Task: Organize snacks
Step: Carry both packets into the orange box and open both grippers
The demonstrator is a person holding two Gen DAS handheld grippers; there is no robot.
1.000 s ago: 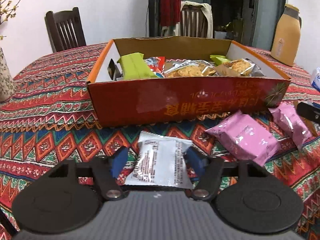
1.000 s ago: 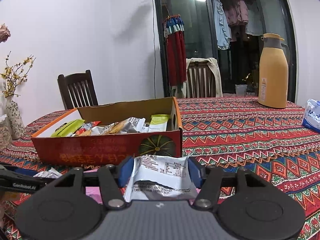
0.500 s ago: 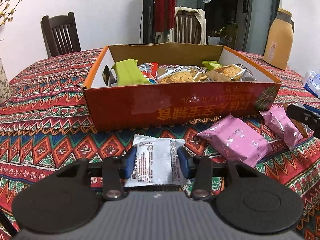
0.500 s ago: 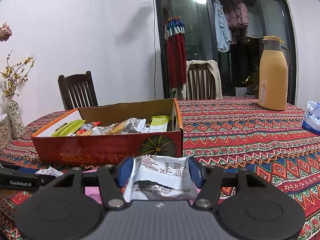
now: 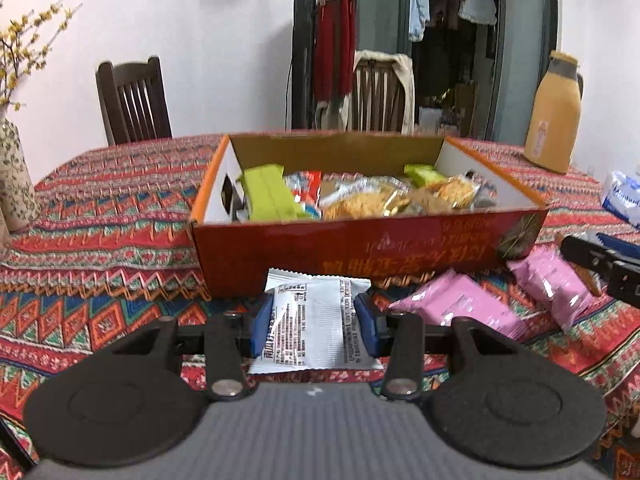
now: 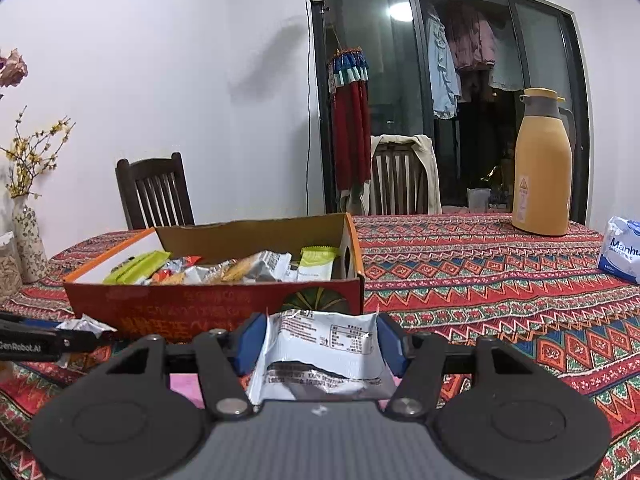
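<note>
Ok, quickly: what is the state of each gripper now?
Left gripper: closed on a white snack packet.
Right gripper: closed on a white snack packet.

You can read "GenRobot.AI" in white on the black arm of the other tool (image 6: 28,346) at the left edge of your right view. The white pack (image 6: 622,254) at far right shows "Manhu", cut off. The red box (image 5: 360,246) carries upside-down gold characters, and both white packets bear print too small to read.
</note>
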